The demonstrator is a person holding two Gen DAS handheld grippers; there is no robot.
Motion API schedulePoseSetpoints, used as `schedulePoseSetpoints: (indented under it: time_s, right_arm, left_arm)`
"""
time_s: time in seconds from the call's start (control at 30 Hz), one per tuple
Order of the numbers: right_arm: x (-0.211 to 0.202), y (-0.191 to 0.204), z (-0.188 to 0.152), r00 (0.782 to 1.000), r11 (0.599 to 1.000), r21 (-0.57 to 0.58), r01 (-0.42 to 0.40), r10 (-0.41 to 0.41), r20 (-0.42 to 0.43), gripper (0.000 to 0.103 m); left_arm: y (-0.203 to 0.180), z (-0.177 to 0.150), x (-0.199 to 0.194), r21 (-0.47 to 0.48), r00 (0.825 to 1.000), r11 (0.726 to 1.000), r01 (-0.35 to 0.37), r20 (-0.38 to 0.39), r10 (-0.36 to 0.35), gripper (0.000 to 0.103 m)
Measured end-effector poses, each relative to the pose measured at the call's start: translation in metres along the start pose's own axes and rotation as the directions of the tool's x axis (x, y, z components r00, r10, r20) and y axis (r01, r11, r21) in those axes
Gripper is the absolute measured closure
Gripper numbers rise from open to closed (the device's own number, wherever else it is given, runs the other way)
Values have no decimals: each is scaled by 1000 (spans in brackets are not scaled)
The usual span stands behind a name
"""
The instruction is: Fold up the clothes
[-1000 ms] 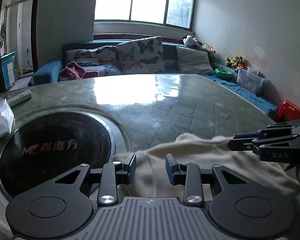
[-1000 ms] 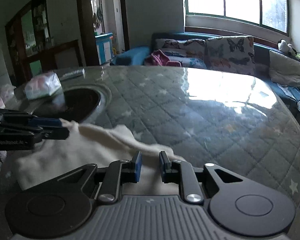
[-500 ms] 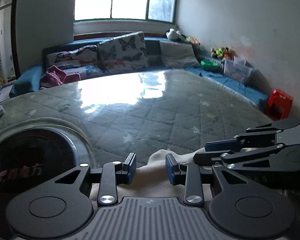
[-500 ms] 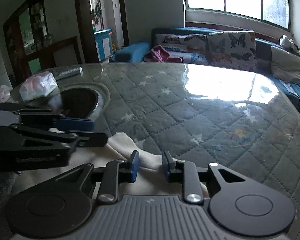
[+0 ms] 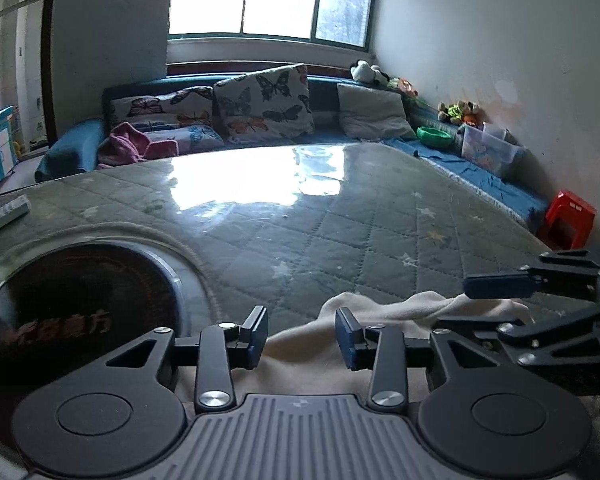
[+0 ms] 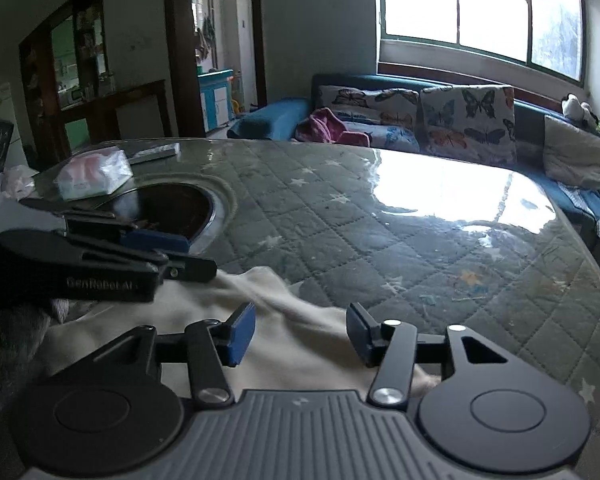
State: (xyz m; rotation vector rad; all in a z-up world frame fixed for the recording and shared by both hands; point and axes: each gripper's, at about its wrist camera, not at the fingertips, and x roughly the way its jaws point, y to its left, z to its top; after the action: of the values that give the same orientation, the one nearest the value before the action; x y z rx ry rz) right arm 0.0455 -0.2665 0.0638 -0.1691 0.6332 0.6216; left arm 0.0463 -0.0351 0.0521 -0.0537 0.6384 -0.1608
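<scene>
A cream garment (image 5: pixel 384 312) lies bunched on the quilted grey table cover (image 5: pixel 340 216), close in front of both grippers; it also shows in the right wrist view (image 6: pixel 292 328). My left gripper (image 5: pixel 302 336) is open and empty just above the cloth's near edge. My right gripper (image 6: pixel 298 336) is open wide and empty over the cloth. The right gripper shows at the right of the left wrist view (image 5: pixel 540 300), and the left gripper shows at the left of the right wrist view (image 6: pixel 100 256). The two stand side by side.
A round black cooktop (image 5: pixel 76 304) is set into the table at the left. A tissue pack (image 6: pixel 94 178) and a remote (image 6: pixel 156 152) lie beyond it. A sofa with butterfly cushions (image 5: pixel 260 108) lines the far wall. A red stool (image 5: pixel 568 220) stands at the right.
My right gripper has opened from nearly shut to wide open. My left gripper has stayed open. Both have moved close together over the cloth, which is now bunched up nearer to me.
</scene>
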Motion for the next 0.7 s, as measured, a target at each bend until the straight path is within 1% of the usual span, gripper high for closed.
schedulePoseSetpoints:
  time_s: [0.03,0.1,0.23,0.43,0.53,0.6,0.7]
  right_arm:
    - [-4,4,-2,1000,1000,-7,1,-1,2,39]
    - [-12,13,-7,1000,1000,-28,-2,3,8,34]
    - [-25,30,-20,1000,997,-75,8,-7,13,16]
    - [-35,47,-39,999,991,-122,48,-46,22,5]
    - [-40,56,-49,997,987,-146,69,-66,27,2]
    - [-44,62,-55,996,983,-162,83,-79,30,0]
    - [-49,70,-65,994,978,-181,104,-99,36,0]
  left_arm:
    - [2,-2,-5,-8,1000,1000,-4,2,4,59]
    - [5,-9,-18,-16,1000,1000,-9,12,9,58]
    - [9,-27,-45,-25,999,999,-26,31,27,55]
    - [12,-57,-70,-18,997,997,-76,17,76,55]
    - [16,-68,-75,-31,995,995,-96,3,96,55]
    - [19,-72,-77,-45,995,994,-97,-1,97,55]
    - [20,-75,-79,-48,995,994,-103,0,103,52]
